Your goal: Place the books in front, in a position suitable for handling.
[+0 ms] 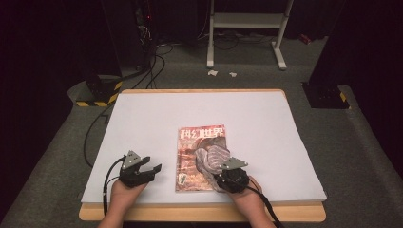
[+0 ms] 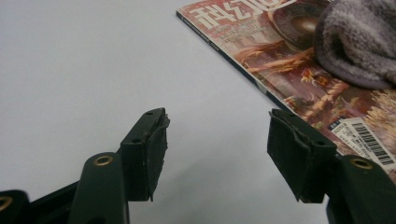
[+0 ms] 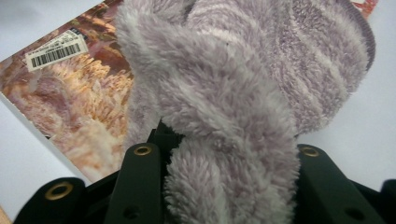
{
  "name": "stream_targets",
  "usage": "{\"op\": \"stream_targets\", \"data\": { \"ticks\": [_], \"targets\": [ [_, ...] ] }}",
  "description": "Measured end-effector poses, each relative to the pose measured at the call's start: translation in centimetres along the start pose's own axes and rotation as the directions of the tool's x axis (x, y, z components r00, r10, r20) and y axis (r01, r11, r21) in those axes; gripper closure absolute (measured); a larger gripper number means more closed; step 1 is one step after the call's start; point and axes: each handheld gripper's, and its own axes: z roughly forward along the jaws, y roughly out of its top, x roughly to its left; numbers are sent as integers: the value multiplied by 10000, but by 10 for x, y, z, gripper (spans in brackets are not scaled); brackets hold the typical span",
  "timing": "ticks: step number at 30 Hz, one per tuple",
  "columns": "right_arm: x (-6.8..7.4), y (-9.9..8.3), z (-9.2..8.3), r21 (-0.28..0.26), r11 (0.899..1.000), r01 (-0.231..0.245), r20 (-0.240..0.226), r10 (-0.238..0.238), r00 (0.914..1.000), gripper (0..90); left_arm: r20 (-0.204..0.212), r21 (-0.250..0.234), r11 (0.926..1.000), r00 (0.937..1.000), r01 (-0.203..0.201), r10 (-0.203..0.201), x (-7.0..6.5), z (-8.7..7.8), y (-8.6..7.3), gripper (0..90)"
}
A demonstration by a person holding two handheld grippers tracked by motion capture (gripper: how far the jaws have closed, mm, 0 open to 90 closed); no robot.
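A dim lab or recording studio, not a home.

A table covered with white paper stands on grey carpet; black cables run over the floor, hazard-striped stand bases sit at the sides, and a white metal frame is behind.

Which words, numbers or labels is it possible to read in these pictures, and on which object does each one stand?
"科幻世界": the title across the top of the magazine cover.
Barcode sticker on the magazine cover: its digits are too small to read.
Small print along the magazine's spine: too blurred to read.
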Motion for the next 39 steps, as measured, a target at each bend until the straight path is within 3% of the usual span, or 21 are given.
{"op": "stream_targets", "data": {
  "ticks": [4,6,10,12,14,15,20,26,28,30,33,38,39],
  "targets": [
    [10,3,2,55,9995,323,-25,-323,9995,612,-110,-100,9998,9998,164,-165,5,-3,1,376],
    [25,9,9,35,9989,467,-396,-465,9981,612,-198,-132,9997,9996,207,-209,8,-4,1,375],
    [41,17,16,8,9974,714,-519,-712,9961,612,-309,-270,9991,9990,315,-324,14,-9,1,375],
    [58,27,24,58,9947,1031,-748,-1024,9919,612,-361,-344,9987,9986,380,-392,17,-11,1,375],
    [65,30,27,73,9937,1115,-845,-1105,9903,612,-394,-353,9986,9984,391,-404,19,-12,0,375],
    [78,37,33,67,9915,1300,-1084,-1285,9858,612,-397,-356,9985,9983,406,-420,19,-12,0,375],
    [94,44,39,25,9857,1685,-1085,-1673,9799,611,-340,-370,9985,9986,402,-415,20,-13,0,378],
    [78,40,36,94,9911,1324,-872,-1311,9875,608,-339,-321,9991,9990,289,-300,19,-12,-1,379],
    [59,30,28,83,9957,919,-514,-913,9945,608,-338,-330,9991,9991,258,-270,17,-12,-1,378],
    [54,28,26,61,9964,850,-411,-846,9956,607,-351,-325,9992,9990,250,-262,17,-12,-1,378],
    [30,14,13,106,9992,385,57,-386,9992,607,-347,-298,9994,9992,200,-210,16,-11,-1,373],
    [-4,-6,-8,87,9995,-303,812,295,9963,609,-405,-307,9993,9989,233,-245,15,-9,-1,355],
    [-4,-6,-8,87,9995,-303,812,295,9963,609,-446,-308,9993,9987,222,-235,15,-9,-1,355]
  ]
}}
